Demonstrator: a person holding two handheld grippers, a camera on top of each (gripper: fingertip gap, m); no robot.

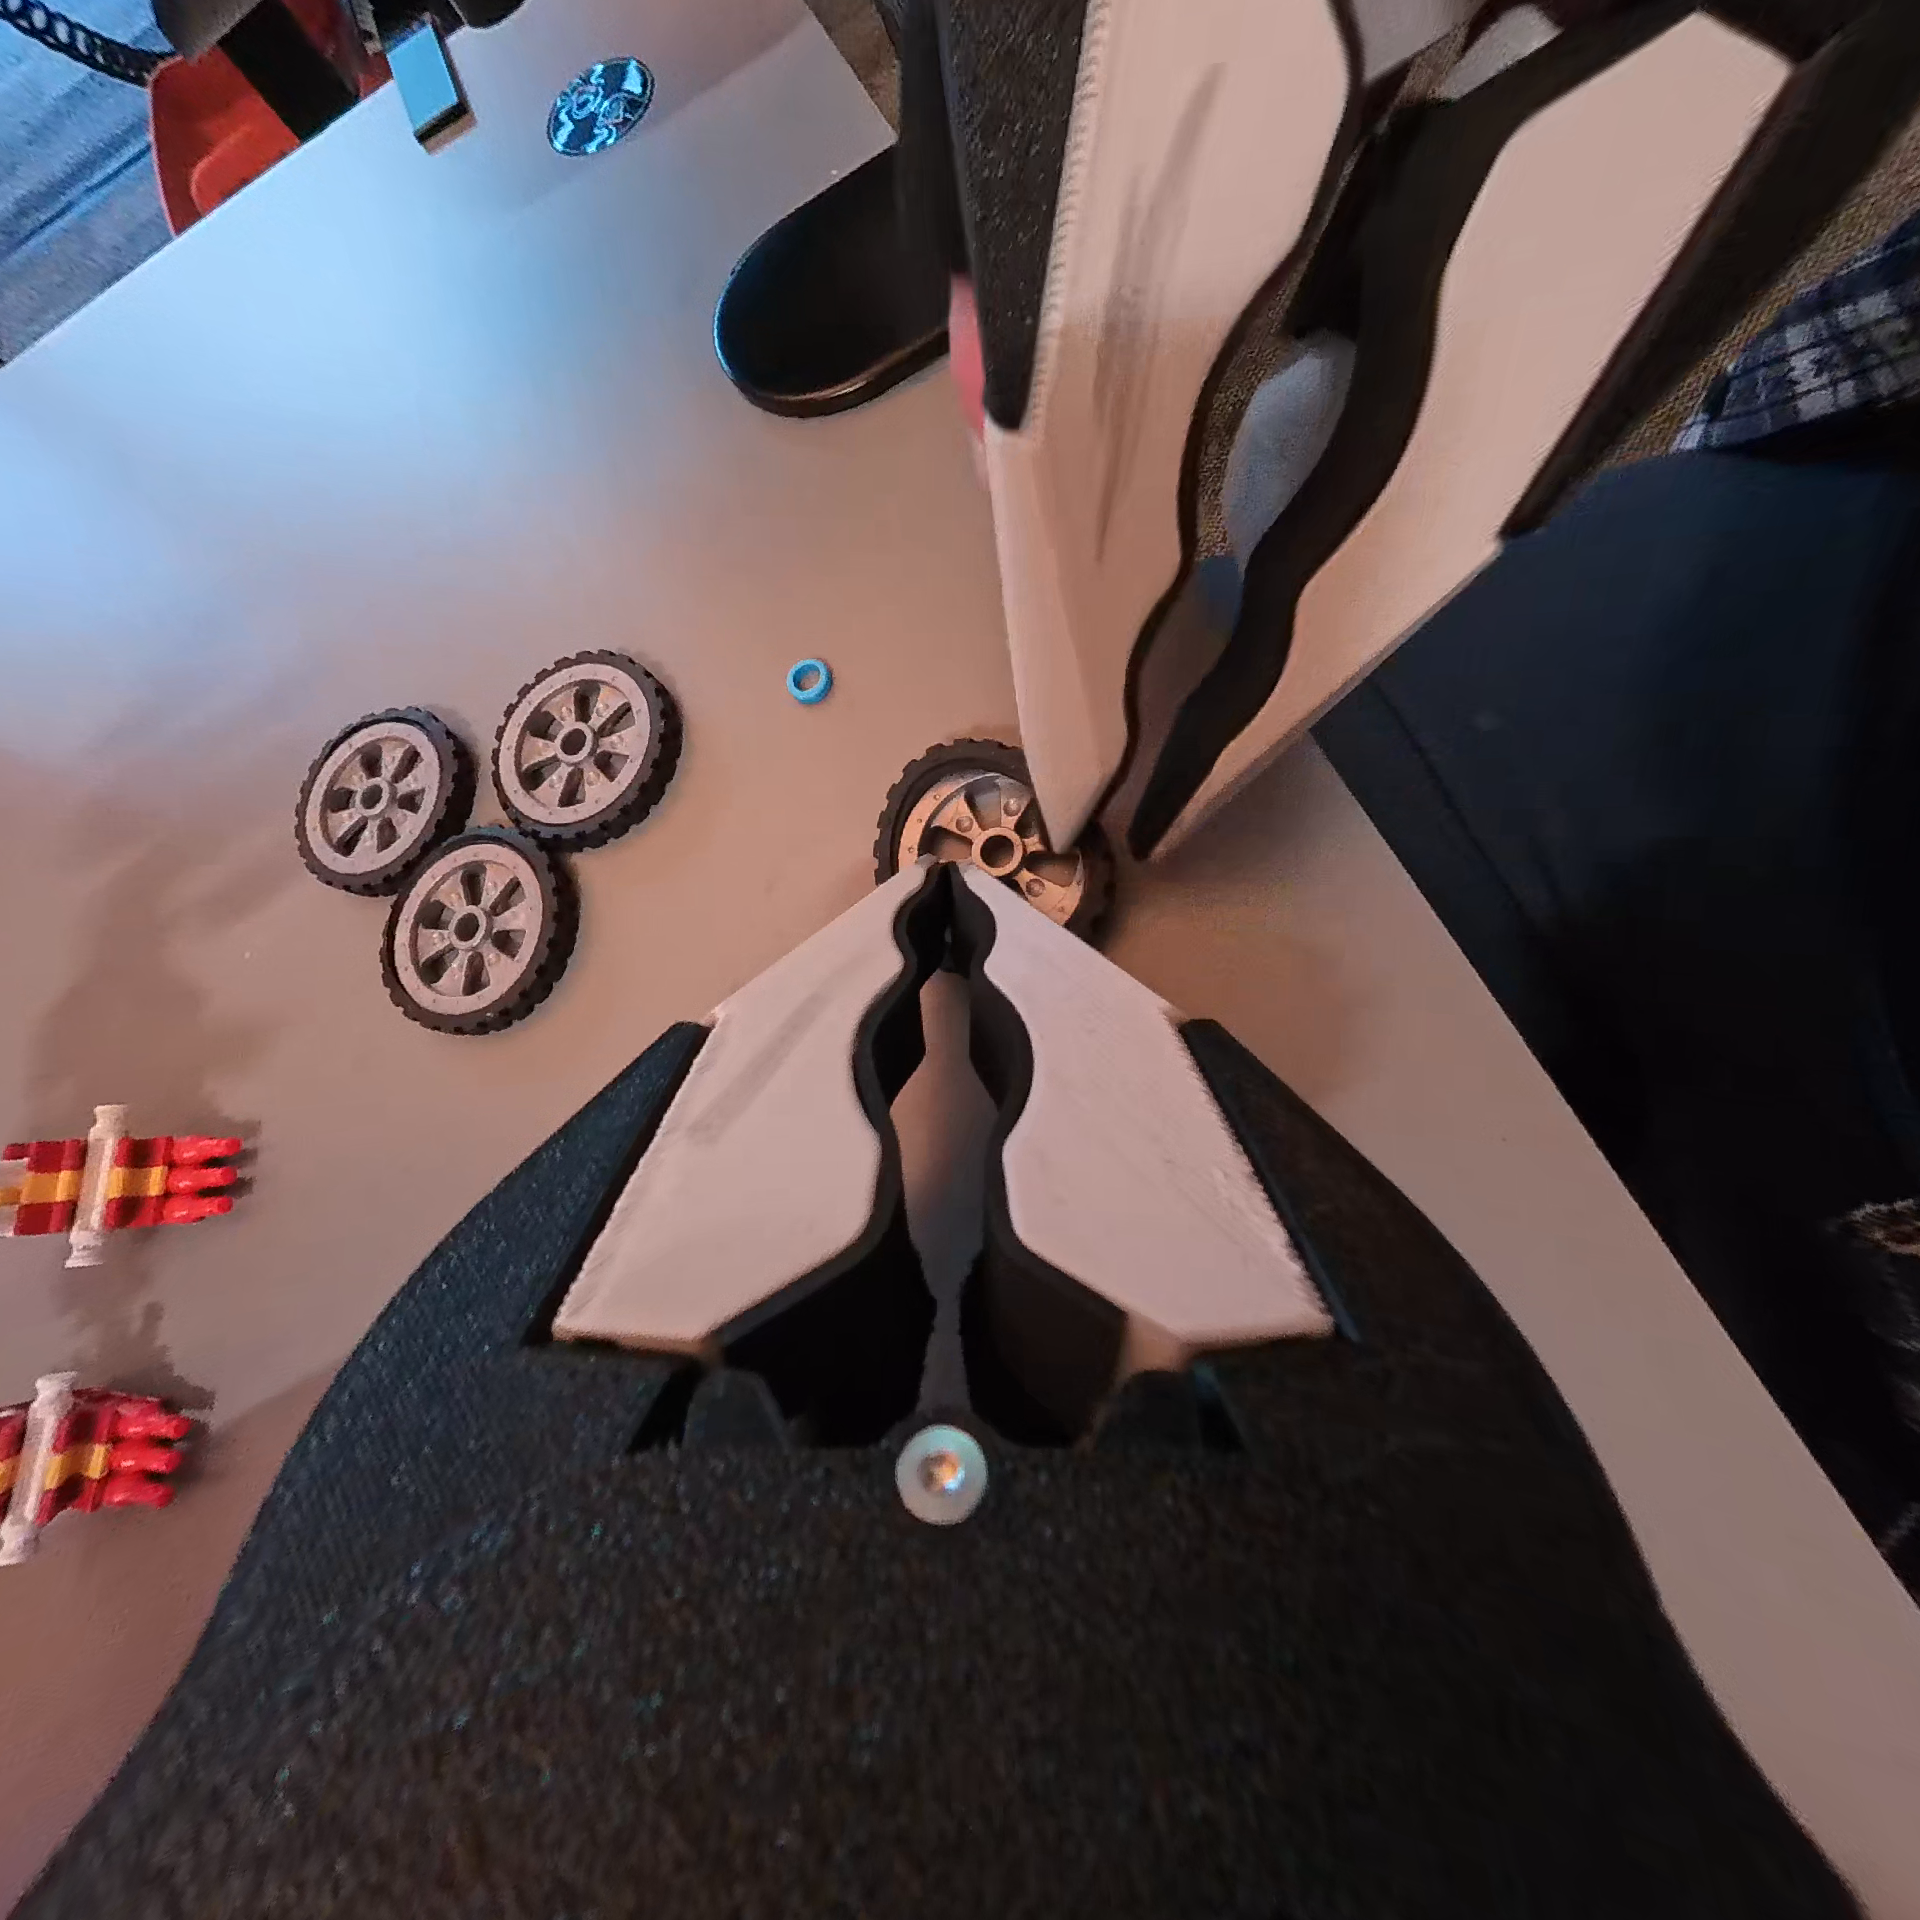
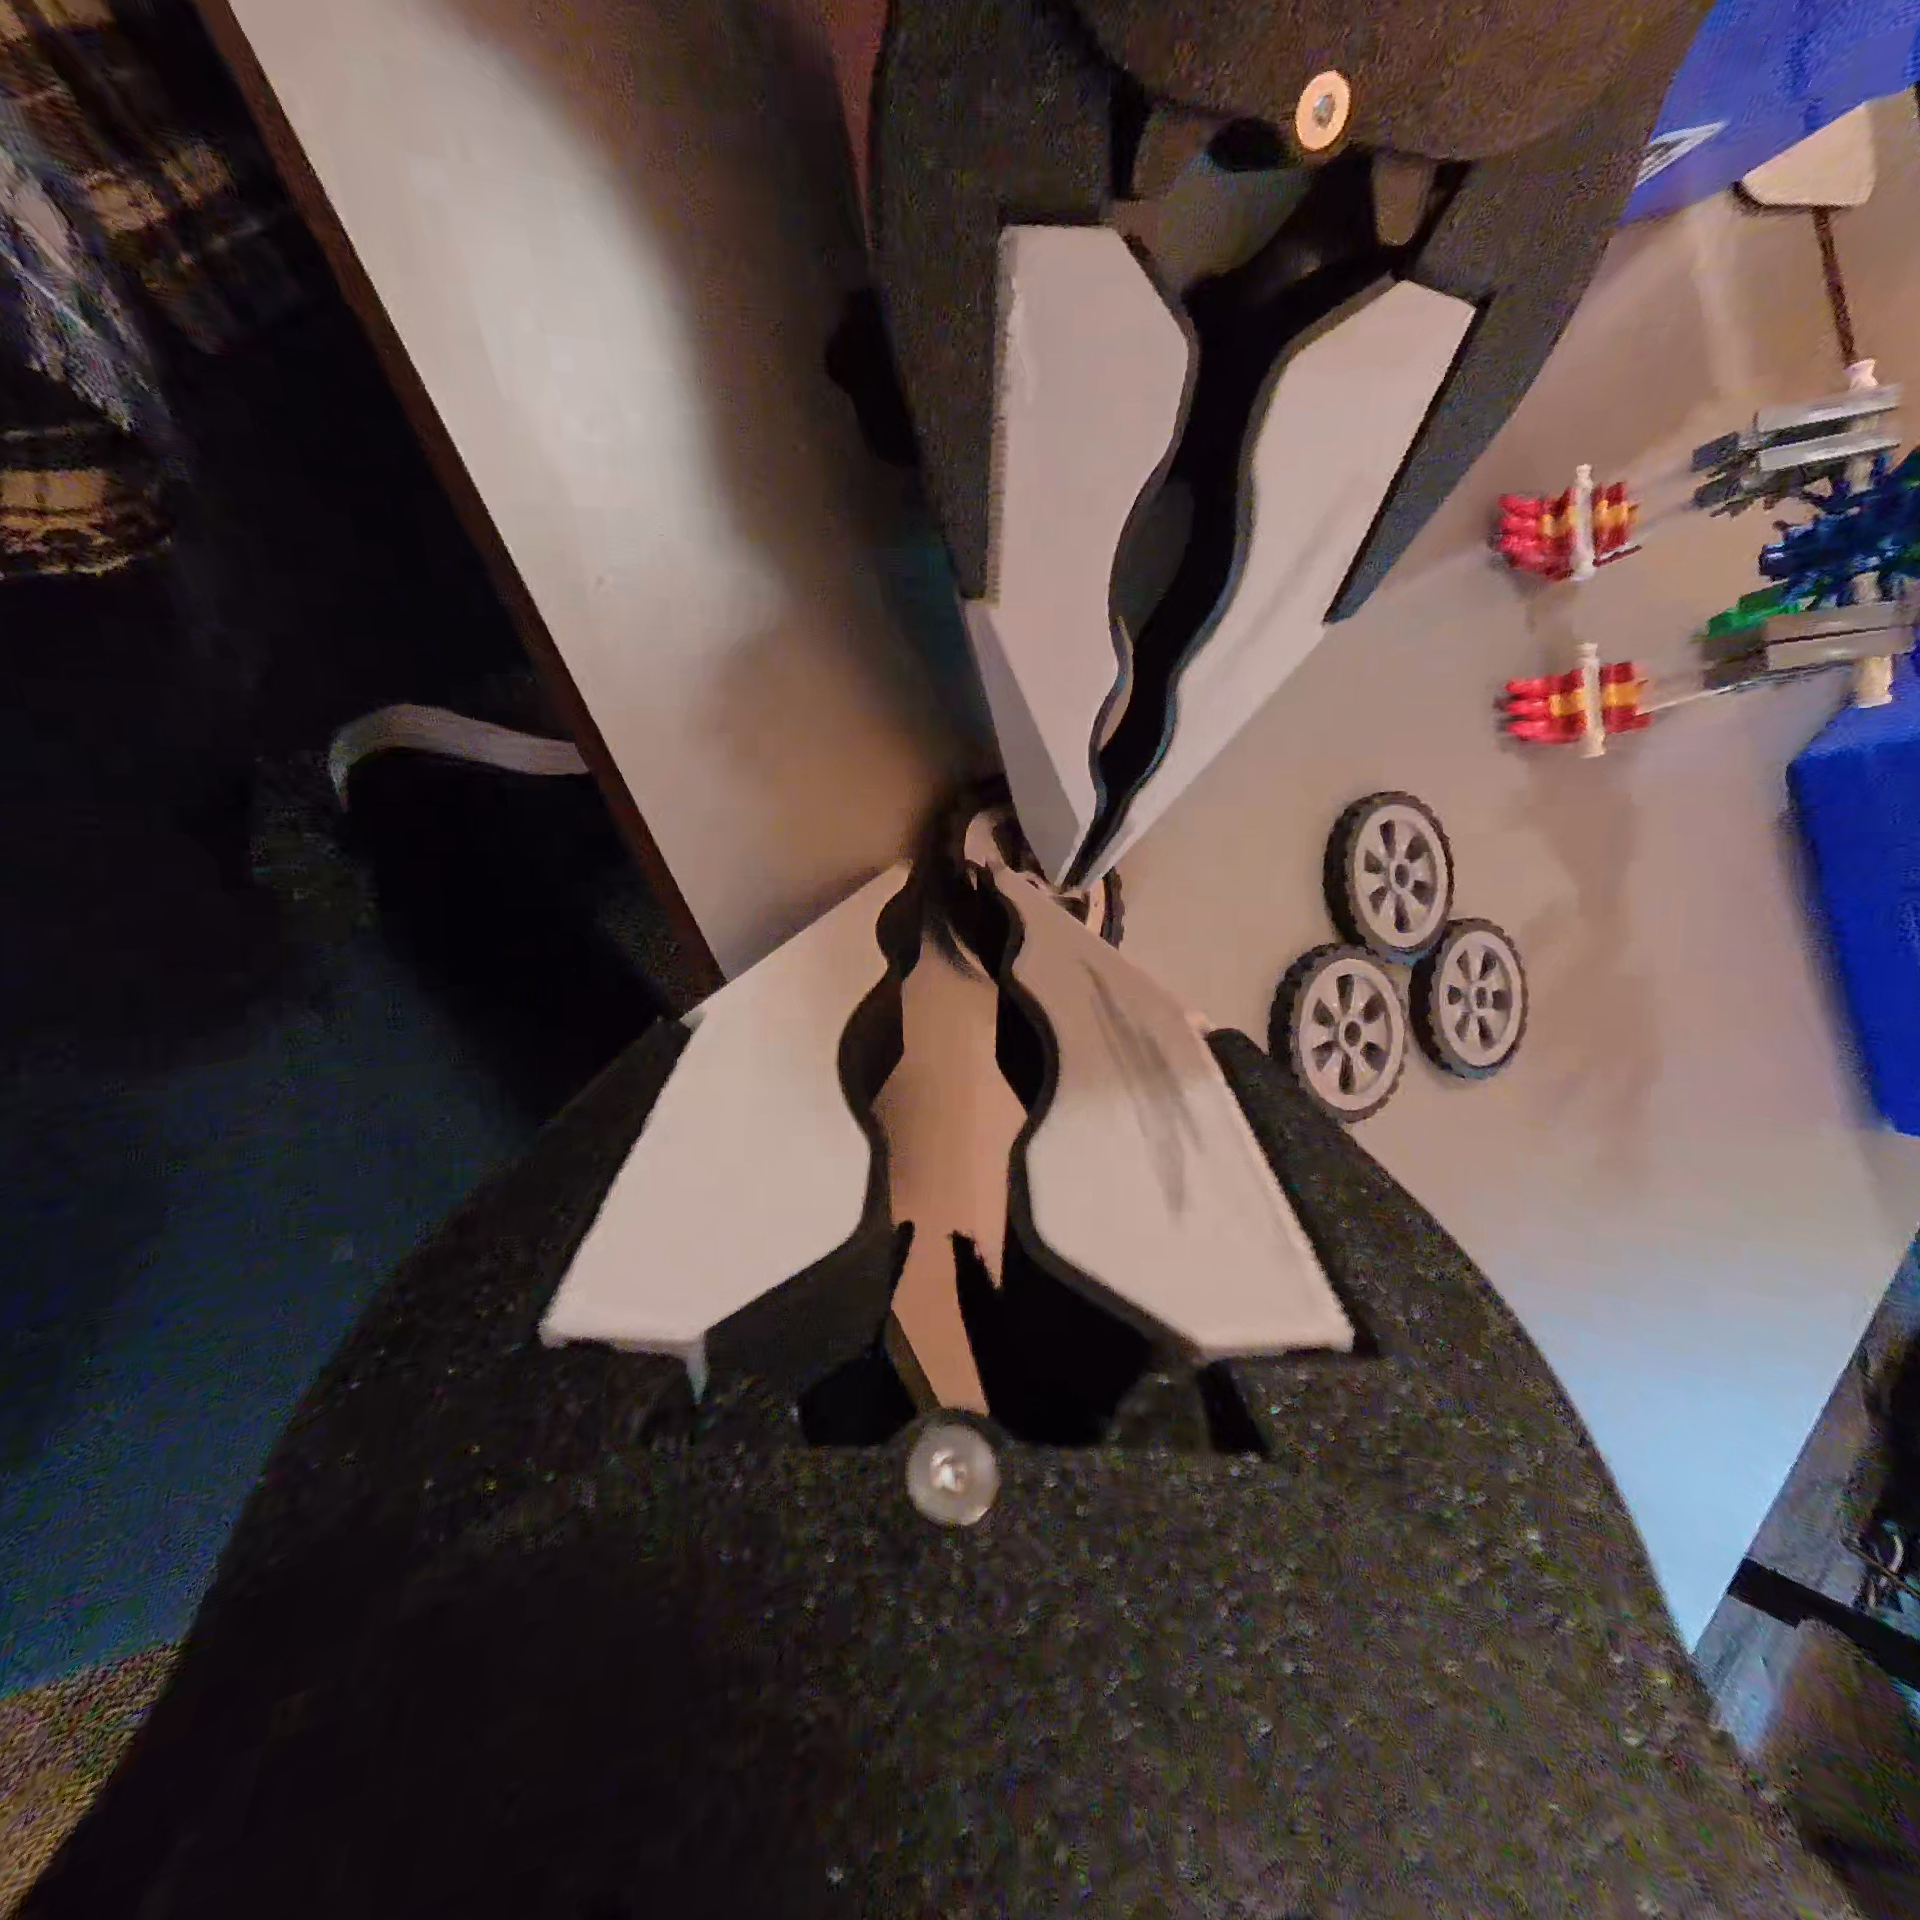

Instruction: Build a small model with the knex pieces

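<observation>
A grey spoked wheel with a black tyre (image 1: 992,831) sits near the white table's right edge (image 1: 1455,1101). My left gripper (image 1: 951,871) is shut on the wheel's near rim. My right gripper (image 1: 1101,840) comes down from above and pinches the wheel's far side. In the right wrist view my right gripper (image 2: 954,868) is closed on the dark tyre (image 2: 977,826), and my left gripper (image 2: 1081,883) meets it from above. Most of the wheel is hidden there by the fingers.
Three more wheels (image 1: 473,930) lie clustered to the left; they also show in the right wrist view (image 2: 1392,873). A small blue ring (image 1: 809,683), two red-and-yellow parts (image 1: 125,1179), a black round object (image 1: 831,312), a blue box (image 2: 1860,904) and grey parts (image 2: 1808,644) share the table.
</observation>
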